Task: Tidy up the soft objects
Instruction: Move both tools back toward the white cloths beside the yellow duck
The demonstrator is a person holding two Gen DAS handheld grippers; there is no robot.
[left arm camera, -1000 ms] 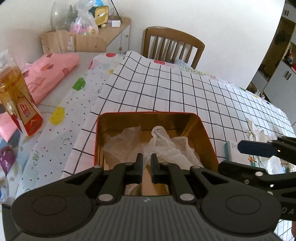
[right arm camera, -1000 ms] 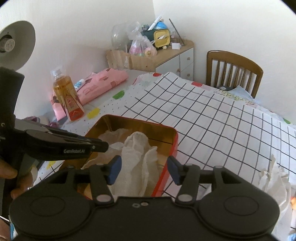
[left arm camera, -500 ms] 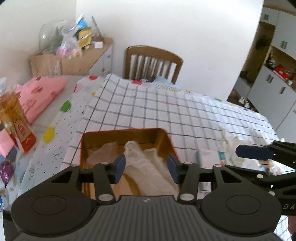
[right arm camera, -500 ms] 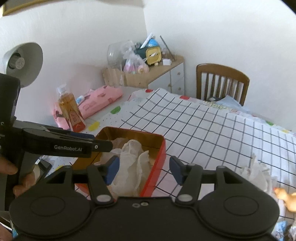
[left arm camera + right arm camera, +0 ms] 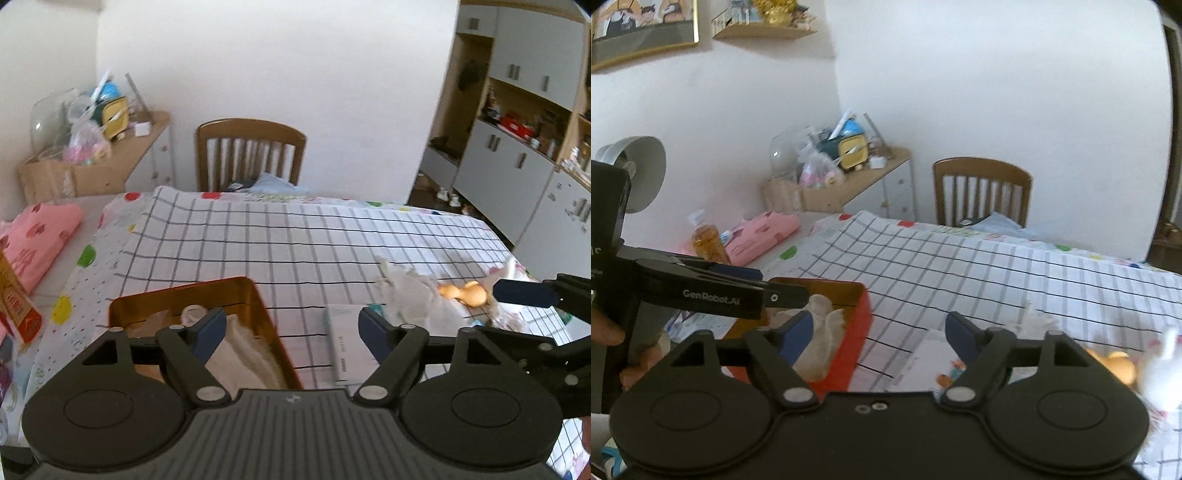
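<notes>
We tilt both tools down over the checked surface [image 5: 332,236], the left tool [image 5: 288,326] and right tool [image 5: 879,328] empty, their jaws just opening wide. The white cloth [image 5: 243,354] lies in the red tin [image 5: 266,314]. Only the right view catches our hand [image 5: 609,332] gripping the left handle.

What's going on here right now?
A person is sorting soft items into the red tin with two handheld grippers. The white cloth lies in the tin. The left gripper and the right gripper have just been opening and hold nothing. More soft things wait on the checked tablecloth.
</notes>
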